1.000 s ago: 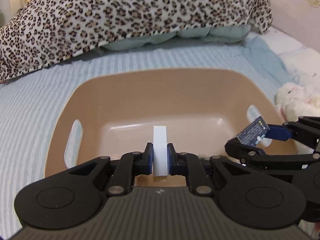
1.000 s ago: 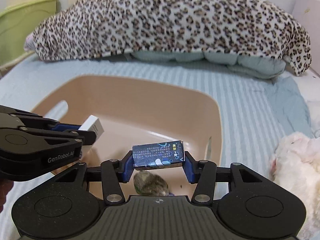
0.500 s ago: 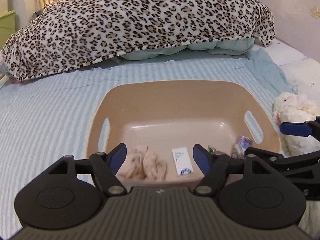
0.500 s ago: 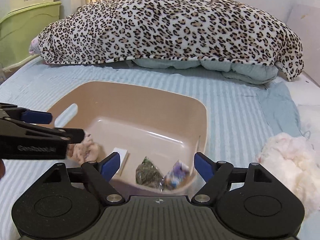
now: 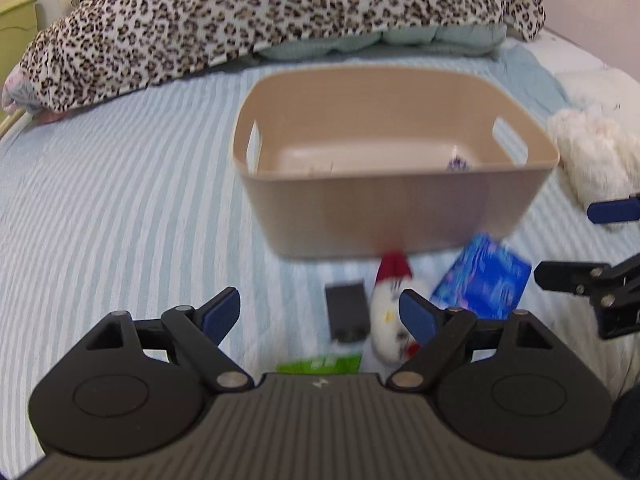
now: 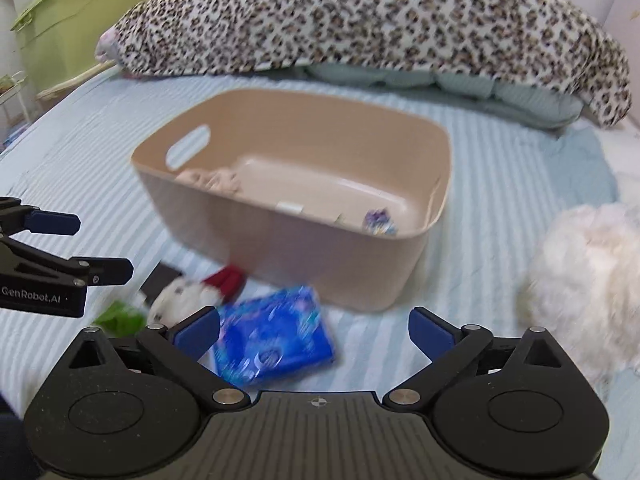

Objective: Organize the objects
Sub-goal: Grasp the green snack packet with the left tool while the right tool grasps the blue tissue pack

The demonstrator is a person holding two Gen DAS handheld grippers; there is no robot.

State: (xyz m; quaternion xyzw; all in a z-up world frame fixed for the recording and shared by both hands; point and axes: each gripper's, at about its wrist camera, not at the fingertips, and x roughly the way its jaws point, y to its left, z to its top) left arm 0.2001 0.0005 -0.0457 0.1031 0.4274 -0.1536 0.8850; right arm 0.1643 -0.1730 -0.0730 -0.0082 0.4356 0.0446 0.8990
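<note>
Blue-padded fingers of the left gripper (image 5: pixel 320 314) stand wide apart with nothing between them, above a striped pale-blue bedsheet (image 5: pixel 120 208). Just ahead of them lie a green packet (image 5: pixel 320 363), a small black box (image 5: pixel 347 312) and a white soft toy with a red hat (image 5: pixel 390 308), which sits beside the right finger. The right gripper (image 6: pixel 314 330) is also spread wide and empty; a blue patterned packet (image 6: pixel 272 340) lies on the sheet just ahead of its left finger. Beyond both sets of fingers stands a beige plastic basket (image 6: pixel 320 256) with handle cut-outs. Inside it are pinkish cloth pieces (image 6: pixel 210 180) at the left end, a small white box (image 6: pixel 290 207) near the middle and a purple-and-white wrapper (image 6: pixel 378 222) toward the right. A fluffy white plush (image 6: pixel 580 276) rests to the right of the right gripper's fingers. Farthest away, a leopard-print blanket (image 6: pixel 360 20) covers a pale-green pillow (image 6: pixel 460 80), with a green plastic bin (image 6: pixel 80 20) at far left.
</note>
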